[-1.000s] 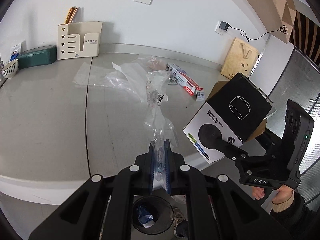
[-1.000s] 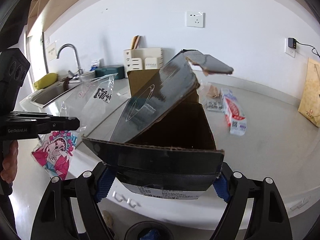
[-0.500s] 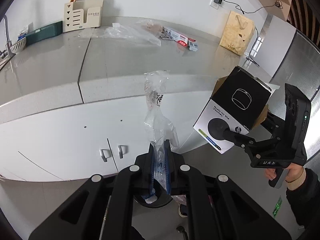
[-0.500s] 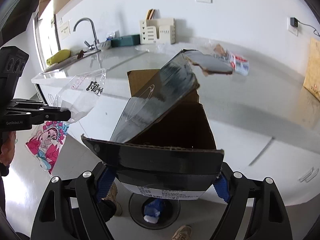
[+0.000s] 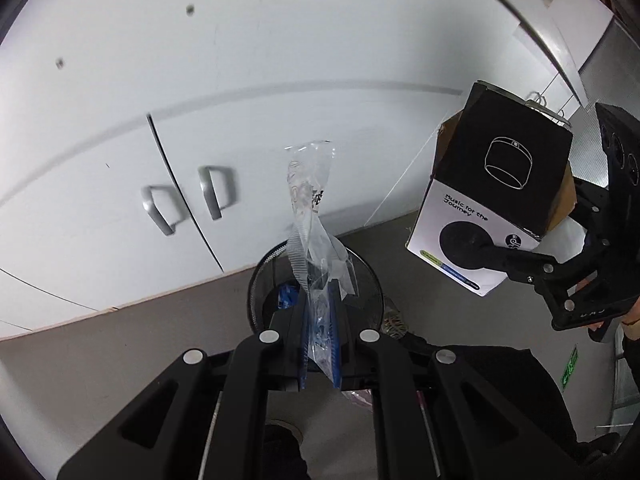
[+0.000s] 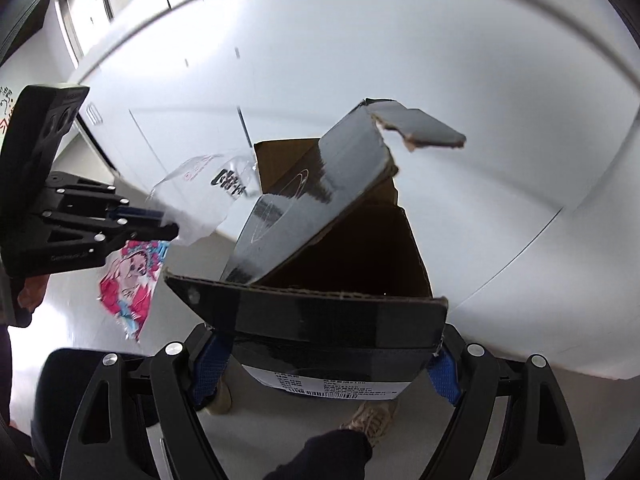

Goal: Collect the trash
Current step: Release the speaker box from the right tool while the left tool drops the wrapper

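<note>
My left gripper (image 5: pixel 320 344) is shut on a clear plastic bag (image 5: pixel 310 216) that stands up from the jaws; in the right wrist view the bag (image 6: pixel 204 188) has a pink printed end (image 6: pixel 128 284) hanging below the left gripper (image 6: pixel 160 224). Right below the left gripper is a round black mesh trash bin (image 5: pixel 260 284) with blue trash inside. My right gripper (image 6: pixel 320 368) is shut on an open black-and-white cardboard speaker box (image 6: pixel 332 264), also seen at right in the left wrist view (image 5: pixel 496 196), held above the floor to the right of the bin.
White cabinet doors with two metal handles (image 5: pixel 212 196) fill the background. The floor (image 5: pixel 100 360) is grey. The person's shoes (image 6: pixel 372 416) and dark clothing (image 5: pixel 480 380) are below the grippers.
Both grippers have dropped from counter height to in front of the cabinet doors. The bin is now much closer under the left gripper. Both grips are unchanged.
</note>
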### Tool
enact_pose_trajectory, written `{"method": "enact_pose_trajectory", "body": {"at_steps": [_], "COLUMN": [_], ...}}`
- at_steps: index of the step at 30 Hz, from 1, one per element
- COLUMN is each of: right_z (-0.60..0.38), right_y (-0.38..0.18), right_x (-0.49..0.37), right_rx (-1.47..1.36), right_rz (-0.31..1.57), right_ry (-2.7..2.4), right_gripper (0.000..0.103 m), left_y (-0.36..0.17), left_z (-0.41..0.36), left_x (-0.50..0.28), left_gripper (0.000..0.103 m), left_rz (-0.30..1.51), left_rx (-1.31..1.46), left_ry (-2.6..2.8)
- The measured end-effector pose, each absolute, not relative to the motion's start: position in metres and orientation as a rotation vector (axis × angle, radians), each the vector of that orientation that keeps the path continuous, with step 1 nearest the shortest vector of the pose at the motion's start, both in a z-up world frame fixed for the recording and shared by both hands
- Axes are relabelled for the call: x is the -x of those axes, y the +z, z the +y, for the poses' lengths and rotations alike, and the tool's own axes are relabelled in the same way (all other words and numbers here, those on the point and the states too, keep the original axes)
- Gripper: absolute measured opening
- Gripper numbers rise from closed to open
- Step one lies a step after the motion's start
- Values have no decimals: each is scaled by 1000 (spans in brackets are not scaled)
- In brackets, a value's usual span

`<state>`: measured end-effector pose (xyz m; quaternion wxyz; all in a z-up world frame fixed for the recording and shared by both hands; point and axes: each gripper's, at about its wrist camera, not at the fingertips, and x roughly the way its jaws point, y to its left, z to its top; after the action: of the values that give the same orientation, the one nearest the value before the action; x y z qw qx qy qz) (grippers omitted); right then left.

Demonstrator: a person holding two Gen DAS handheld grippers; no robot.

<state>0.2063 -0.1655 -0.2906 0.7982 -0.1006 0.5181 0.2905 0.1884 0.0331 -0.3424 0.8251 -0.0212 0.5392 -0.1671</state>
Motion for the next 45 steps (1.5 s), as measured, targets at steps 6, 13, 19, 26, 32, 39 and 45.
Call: {"method": "enact_pose_trajectory", "body": {"at_steps": [6,13,19,26,32,39,45], "right_z": [-156,-153,-143,-140,-145,-142,-151], "right_y": [-374,-459,-489,-508,-512,-504,-506], "right_x": [-219,-223,-227,-227,-222,-221,-226], "right_rx": [259,303,328,338,394,405,383], "right_rz": [1247,1386,1450,1510,1516,1506,1504], "right_ry": [679,719,749,747,749,742,721], "right_gripper": [83,83,84,86,94,98,100], "left_y": [-435,-520,-547,-559,-552,-547,-544], "left_z": [40,39,28,40,47,46,54], "left_x": [-215,-232,-232,-235,-240,-241,-246], "left_gripper": [9,9,9,27,71,79,81], "left_rz": [1261,1428,1496,1517,1495,1486,1458], "left_rx": [165,198,167,234,282,339,373], "left_ry": [-388,-385,-383,-362,-325,-353,-352]}}
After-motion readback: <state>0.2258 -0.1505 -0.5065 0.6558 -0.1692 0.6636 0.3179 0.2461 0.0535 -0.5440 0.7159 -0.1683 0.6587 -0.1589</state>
